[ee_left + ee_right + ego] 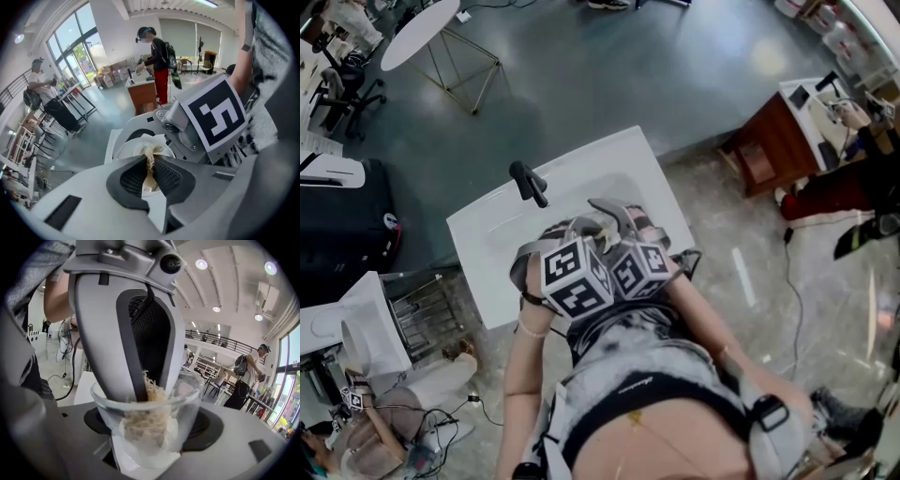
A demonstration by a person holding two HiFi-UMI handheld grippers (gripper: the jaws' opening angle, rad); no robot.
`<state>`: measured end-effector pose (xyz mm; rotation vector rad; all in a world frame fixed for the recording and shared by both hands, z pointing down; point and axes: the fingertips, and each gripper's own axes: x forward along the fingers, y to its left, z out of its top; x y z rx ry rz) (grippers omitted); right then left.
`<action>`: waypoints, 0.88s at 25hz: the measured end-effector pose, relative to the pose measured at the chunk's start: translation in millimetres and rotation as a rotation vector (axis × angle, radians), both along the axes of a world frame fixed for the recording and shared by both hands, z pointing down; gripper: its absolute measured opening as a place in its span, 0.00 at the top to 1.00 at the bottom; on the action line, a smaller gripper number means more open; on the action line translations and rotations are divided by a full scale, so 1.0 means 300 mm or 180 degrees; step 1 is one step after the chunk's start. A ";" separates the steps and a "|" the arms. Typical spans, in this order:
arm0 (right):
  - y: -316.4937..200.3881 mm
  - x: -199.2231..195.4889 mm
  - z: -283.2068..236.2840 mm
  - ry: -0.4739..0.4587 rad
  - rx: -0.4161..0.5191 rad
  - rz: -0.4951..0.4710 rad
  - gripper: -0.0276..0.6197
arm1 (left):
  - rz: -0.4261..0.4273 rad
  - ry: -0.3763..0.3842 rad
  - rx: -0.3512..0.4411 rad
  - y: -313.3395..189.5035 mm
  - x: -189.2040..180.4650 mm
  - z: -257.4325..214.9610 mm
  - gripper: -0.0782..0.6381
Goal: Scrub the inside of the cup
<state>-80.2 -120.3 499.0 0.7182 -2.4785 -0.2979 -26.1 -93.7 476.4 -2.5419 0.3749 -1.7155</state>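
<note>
Over sink (478, 272), right gripper (151, 426) gripping cup (191, 401) — scrubber (143, 416) inside.

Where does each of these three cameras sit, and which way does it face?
Head view: on the person's head, facing steeply down at the sink; their arms and torso show.
Left gripper view: on the left gripper, facing along its jaws at the scrubber they pinch; an arm shows.
Right gripper view: on the right gripper, facing the cup it holds; an arm shows.
Shared: both gripper views show cup and scrubber.
</note>
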 end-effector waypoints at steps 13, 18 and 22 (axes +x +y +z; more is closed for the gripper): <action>-0.020 0.027 0.011 0.0047 0.0007 0.0080 0.34 | -0.0010 0.0419 -0.0347 0.040 -0.034 -0.078 0.83; -0.029 0.027 -0.003 -0.0076 -0.0045 0.0100 0.34 | -0.0083 0.0497 0.0103 -0.035 -0.042 -0.100 0.81; -0.024 0.023 -0.001 -0.0060 -0.0049 0.0081 0.34 | -0.0053 0.0427 0.0080 -0.030 -0.028 -0.061 0.76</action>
